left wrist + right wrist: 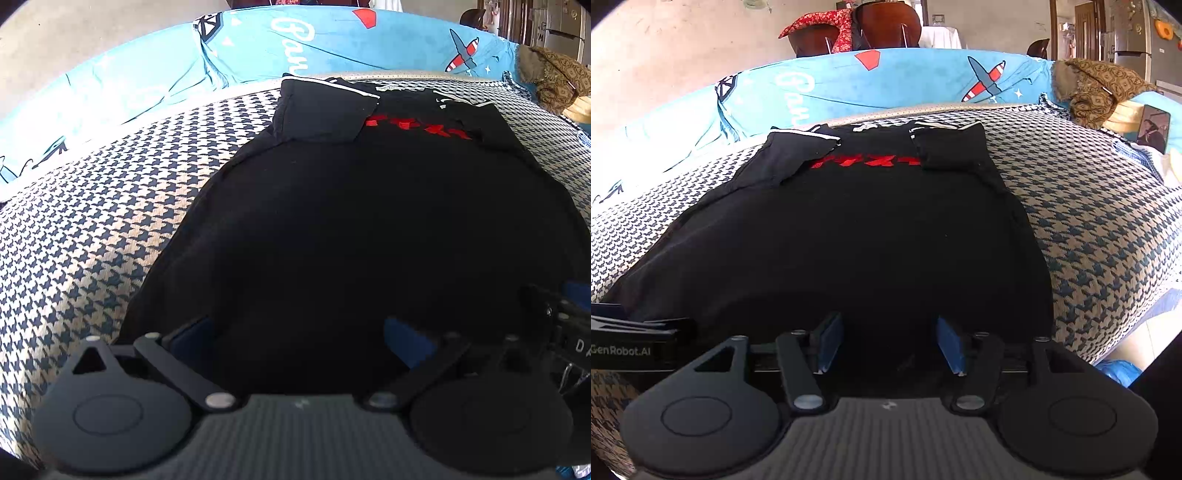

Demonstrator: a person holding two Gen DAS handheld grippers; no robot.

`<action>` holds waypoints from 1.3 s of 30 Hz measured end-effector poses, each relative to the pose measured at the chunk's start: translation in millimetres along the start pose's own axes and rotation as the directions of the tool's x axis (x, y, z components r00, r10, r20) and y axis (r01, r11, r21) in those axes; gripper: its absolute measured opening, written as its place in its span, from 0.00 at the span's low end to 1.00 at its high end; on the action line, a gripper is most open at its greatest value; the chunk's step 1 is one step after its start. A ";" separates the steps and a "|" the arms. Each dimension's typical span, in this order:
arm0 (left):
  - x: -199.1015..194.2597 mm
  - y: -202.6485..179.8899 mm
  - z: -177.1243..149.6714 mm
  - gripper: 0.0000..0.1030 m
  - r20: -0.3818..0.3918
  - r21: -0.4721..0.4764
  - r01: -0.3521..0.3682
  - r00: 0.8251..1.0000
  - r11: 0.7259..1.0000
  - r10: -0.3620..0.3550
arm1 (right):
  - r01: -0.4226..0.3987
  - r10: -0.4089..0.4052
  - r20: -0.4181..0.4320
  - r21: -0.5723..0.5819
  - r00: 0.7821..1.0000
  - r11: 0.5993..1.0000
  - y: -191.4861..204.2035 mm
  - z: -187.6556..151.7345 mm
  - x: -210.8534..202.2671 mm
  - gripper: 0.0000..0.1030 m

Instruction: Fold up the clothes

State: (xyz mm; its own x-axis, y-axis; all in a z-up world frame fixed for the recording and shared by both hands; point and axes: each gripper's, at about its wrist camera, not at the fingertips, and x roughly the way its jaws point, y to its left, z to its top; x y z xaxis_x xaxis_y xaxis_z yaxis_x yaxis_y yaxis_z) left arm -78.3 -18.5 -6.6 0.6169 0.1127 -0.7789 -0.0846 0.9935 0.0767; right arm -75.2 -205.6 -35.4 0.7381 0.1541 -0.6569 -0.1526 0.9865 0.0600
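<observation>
A black T-shirt with red print lies flat on the houndstooth cover, both sleeves folded inward over the chest. My left gripper is open over the shirt's near hem at its left part, blue pads far apart. From the right wrist view the same shirt stretches away from me, and my right gripper is open at the near hem's right part, black cloth showing between its pads. Each gripper's body also shows at the edge of the other's view, right gripper, left gripper.
The houndstooth cover spreads around the shirt on both sides. A blue sheet with plane prints runs along the far side. A brown patterned cloth lies at the far right. Chairs stand beyond.
</observation>
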 end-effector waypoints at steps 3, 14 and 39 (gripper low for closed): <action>-3.3 0.9 -3.5 1.00 0.000 0.002 -0.004 1.000 1.000 0.004 | -0.005 0.006 -0.013 0.032 1.000 0.999 -4.9 -2.7 -1.7 0.64; -8.6 -0.3 -11.0 1.00 0.008 0.001 -0.012 1.000 1.000 0.012 | -0.036 0.039 -0.032 0.088 0.999 0.996 -16.7 -8.8 -3.2 0.67; -13.3 -9.5 -21.0 1.00 0.017 0.016 -0.036 0.999 0.999 0.036 | -0.047 0.055 -0.053 0.133 0.997 0.990 -23.2 -10.9 -3.0 0.71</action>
State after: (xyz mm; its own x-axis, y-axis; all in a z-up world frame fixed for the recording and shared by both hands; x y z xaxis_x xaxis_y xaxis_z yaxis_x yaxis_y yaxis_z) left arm -102.1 -29.8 -10.1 0.6270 0.1483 -0.7648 -0.0945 0.9889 0.1142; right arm -81.0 -229.6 -43.0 0.6929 0.2047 -0.6914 -0.0989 0.9768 0.1901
